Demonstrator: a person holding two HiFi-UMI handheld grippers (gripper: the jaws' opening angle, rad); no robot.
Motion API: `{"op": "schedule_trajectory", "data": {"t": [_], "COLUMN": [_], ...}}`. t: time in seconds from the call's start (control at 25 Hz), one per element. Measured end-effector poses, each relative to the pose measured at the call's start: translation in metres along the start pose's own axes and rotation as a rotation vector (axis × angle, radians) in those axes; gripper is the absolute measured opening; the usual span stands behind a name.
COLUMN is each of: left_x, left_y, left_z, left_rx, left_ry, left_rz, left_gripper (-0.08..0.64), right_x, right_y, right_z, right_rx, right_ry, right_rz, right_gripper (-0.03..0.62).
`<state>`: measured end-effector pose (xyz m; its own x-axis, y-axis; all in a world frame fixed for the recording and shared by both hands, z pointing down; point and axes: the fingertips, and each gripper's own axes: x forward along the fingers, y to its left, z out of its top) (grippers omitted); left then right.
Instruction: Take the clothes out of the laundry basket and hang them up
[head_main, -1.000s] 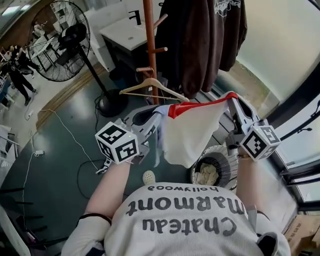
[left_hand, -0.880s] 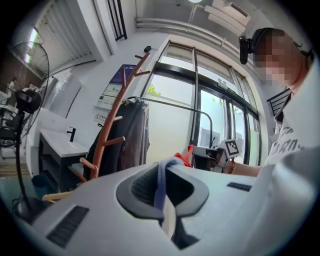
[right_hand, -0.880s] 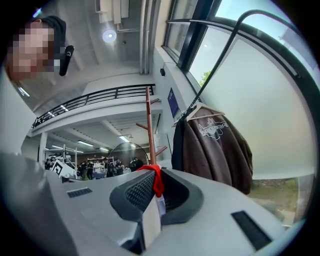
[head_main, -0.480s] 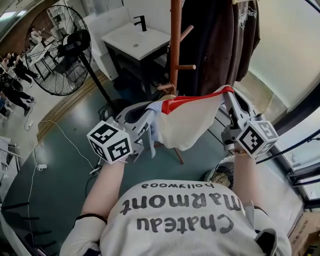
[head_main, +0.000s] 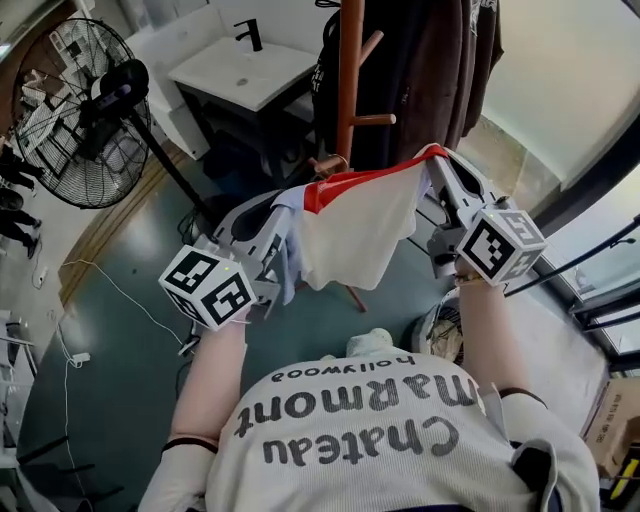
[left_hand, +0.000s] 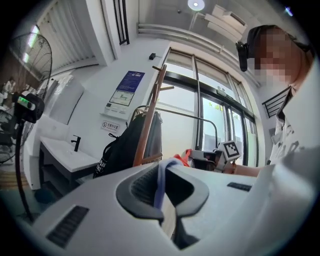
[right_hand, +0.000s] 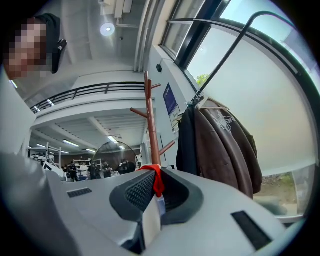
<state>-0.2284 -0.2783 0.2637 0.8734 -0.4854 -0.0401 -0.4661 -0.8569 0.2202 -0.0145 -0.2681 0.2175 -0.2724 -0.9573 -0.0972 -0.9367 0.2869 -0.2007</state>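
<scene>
Coat stand (head_main: 349, 90) stood nearer than earlier; garment (head_main: 355, 235), pinched taut by left gripper (head_main: 286, 208) and right gripper (head_main: 432, 160), judged nearly ready for hanging.

The garment (head_main: 355, 235) is thin, matt cream cloth with a red band along its top edge. The left claw (head_main: 283, 207) and right claw (head_main: 433, 165) are smooth, matt grey plastic with dark ribbed pads (right_hand: 138, 193). At 12 o'clock the rack (head_main: 349, 80) is varnished reddish wood, hung with soft dark cloth jackets (head_main: 430, 70). At 10 o'clock the fan (head_main: 60, 110) has a black wire-metal cage. The floor (head_main: 120, 330) is smooth, faintly glossy teal.
</scene>
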Motion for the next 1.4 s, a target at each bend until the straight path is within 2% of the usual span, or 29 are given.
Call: {"op": "schedule_trajectory", "data": {"t": [0.2,0.4,0.72,0.92,1.04,1.16,1.4], "left_x": [0.008,0.022,0.053,0.072,0.088,0.102,0.107], "left_y": [0.006,0.001,0.003,0.001,0.020,0.048,0.086], "left_z": [0.001,0.007,0.036,0.060,0.066,0.061,0.030], "left_rx": [0.004,0.000,0.021,0.059,0.080,0.090,0.060], "left_ry": [0.020,-0.003,-0.044,-0.075,-0.064,-0.021,0.051], "left_rz": [-0.004,-0.008,-0.023,-0.020,0.021,0.099,0.210], "left_gripper": [0.017,0.017,0.017,0.017,0.017,0.017,0.017], "right_x": [0.011,0.019,0.058,0.080,0.107,0.134,0.163], "right_y": [-0.006,-0.022,-0.046,-0.062,-0.072,-0.081,-0.092], "right_z": [0.006,0.022,0.058,0.087,0.097,0.095,0.044], "right_rx": [0.007,0.000,0.005,-0.031,-0.049,-0.076,-0.068], "right_ry": [-0.002,-0.012,-0.084,-0.128,-0.124,-0.090,0.028], "right_rz": [-0.016,-0.004,0.062,0.095,0.134,0.162,0.164], "right_gripper": [0.038,0.038,0.038,0.038,0.038,0.038,0.038]}}
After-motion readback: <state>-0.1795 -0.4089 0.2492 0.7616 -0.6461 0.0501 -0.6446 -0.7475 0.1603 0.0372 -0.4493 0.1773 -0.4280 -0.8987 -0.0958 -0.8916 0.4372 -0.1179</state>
